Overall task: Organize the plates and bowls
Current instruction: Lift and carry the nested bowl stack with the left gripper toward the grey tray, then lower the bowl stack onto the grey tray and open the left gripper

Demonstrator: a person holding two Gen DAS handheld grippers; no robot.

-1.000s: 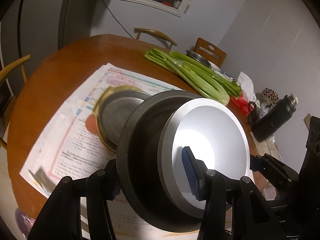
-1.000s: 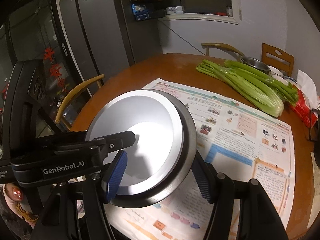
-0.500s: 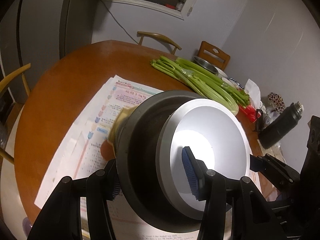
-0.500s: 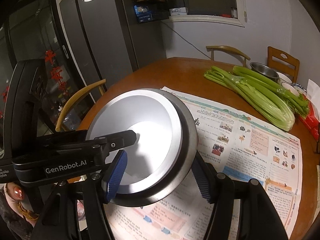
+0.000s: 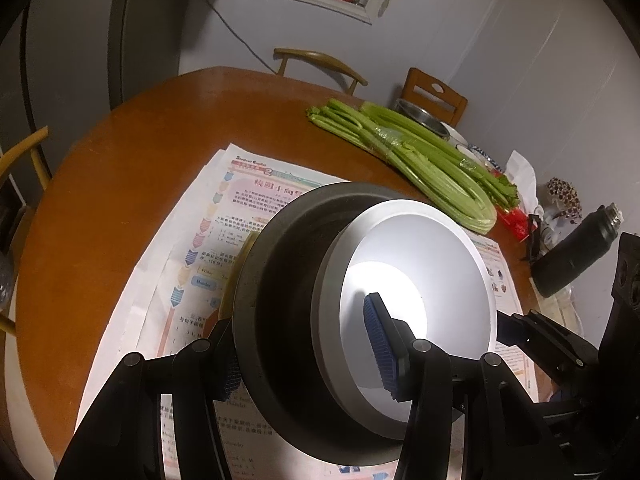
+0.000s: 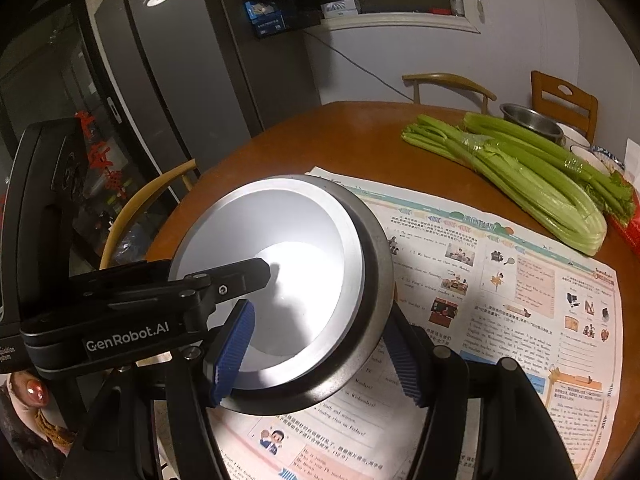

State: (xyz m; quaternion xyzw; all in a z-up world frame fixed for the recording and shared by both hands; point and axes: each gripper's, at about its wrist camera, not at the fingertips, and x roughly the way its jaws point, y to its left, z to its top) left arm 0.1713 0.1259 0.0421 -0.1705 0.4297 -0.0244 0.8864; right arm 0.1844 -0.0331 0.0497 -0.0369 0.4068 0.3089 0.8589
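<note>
Held thing: a dark grey round metal bowl (image 5: pixel 280 280) with a smaller pale silver metal bowl (image 5: pixel 420 264) nested inside, tilted, lifted above the printed newspaper sheets (image 6: pixel 500 280).
Left fingers (image 5: pixel 308 344): clamped on the rim of both bowls, one blue pad inside the silver bowl, one outside the grey wall.
Right fingers (image 6: pixel 320 352): clamped across the opposite rim the same way.
Handling: I judge it stiff, light, smooth and slippery; the rim is the only good hold, and the inner bowl could slide out.
Surface: round brown wooden surface (image 5: pixel 120 152); beyond the newspaper lie green celery stalks (image 6: pixel 520 176) and a steel basin (image 6: pixel 530 118).
Room: grey refrigerator (image 6: pixel 192 60), wooden chairs, dim light.
</note>
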